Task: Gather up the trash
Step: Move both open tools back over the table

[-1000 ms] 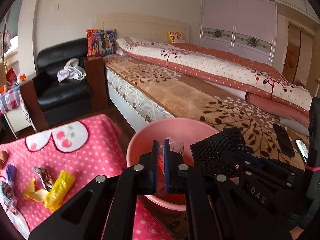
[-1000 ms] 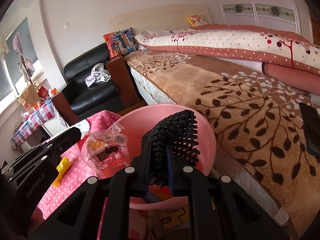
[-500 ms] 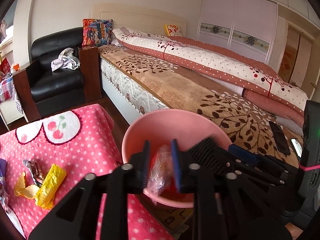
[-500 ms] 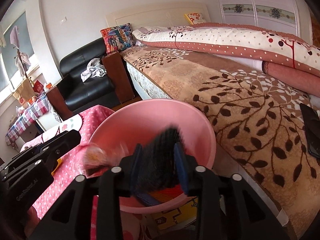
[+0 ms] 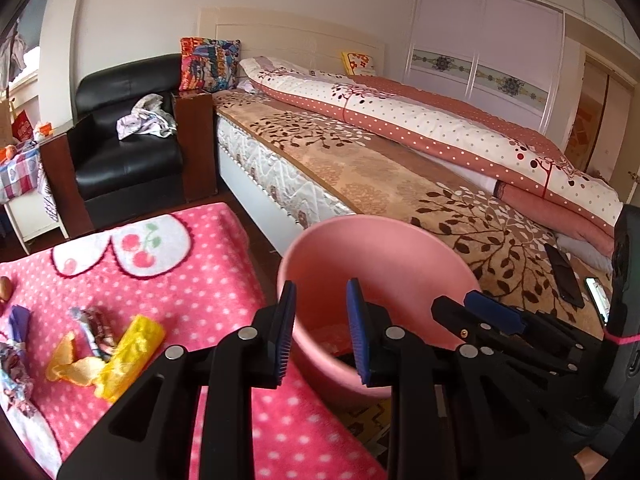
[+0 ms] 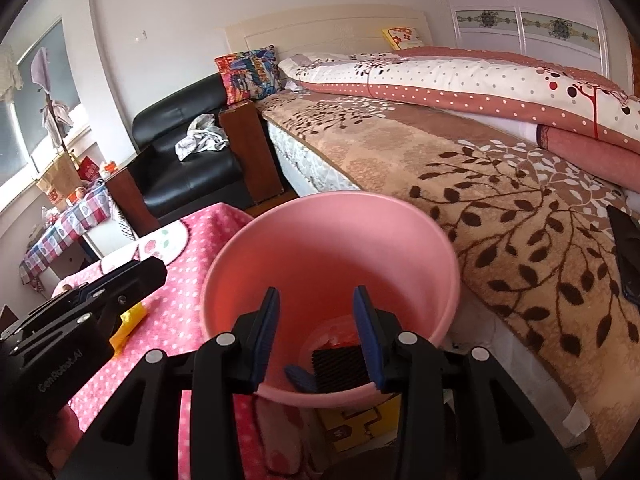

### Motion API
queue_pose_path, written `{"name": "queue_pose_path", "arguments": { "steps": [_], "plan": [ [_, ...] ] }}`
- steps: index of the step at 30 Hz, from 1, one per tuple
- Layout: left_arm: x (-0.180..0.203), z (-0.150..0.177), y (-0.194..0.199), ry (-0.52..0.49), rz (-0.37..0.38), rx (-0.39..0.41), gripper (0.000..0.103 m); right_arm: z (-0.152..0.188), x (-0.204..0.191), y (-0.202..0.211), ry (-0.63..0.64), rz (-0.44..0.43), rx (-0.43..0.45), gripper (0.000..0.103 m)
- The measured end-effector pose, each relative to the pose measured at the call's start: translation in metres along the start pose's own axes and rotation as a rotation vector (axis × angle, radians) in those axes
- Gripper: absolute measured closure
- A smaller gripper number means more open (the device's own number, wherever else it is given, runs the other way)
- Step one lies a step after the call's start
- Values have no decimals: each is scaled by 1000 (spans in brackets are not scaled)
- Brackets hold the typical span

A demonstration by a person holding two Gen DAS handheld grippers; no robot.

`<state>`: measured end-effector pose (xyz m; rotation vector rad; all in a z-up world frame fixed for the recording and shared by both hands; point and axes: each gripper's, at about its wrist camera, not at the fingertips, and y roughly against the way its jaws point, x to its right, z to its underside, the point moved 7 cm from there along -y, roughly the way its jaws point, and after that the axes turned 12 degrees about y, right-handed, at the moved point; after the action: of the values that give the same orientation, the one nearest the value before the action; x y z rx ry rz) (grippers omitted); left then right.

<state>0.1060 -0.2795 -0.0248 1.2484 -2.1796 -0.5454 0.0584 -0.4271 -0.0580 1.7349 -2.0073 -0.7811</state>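
Both loads dropped: black foam netting [image 6: 339, 363] and clear wrapper now lie in the bottom of the round pink plastic basin [image 6: 412, 216], where a second ago each was pinched above it. Left gripper [image 5: 320, 330] and right gripper [image 6: 316, 334] hang over the basin's near rim, jaws just opened to a middling gap, nothing between. Release step looks done. Remaining trash, crumpled yellow wrappers [image 5: 120, 354], lies on the pink polka-dot cloth [image 5: 192, 276] left of the basin; next likely a reach there.

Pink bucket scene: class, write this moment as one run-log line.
left tongs: open, empty | right tongs: open, empty | pink bucket: black foam net inside | yellow wrapper: on table
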Motion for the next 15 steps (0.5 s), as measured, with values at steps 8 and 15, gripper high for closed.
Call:
{"name": "queue_pose_path", "arguments": {
  "steps": [8, 15],
  "plan": [
    [-37, 4, 24, 1, -77, 26, 77, 1, -40, 7, 39, -57, 4, 65],
    [-74, 8, 43, 12, -142, 42, 77, 1, -79, 10, 77, -112, 6, 65]
  ]
}}
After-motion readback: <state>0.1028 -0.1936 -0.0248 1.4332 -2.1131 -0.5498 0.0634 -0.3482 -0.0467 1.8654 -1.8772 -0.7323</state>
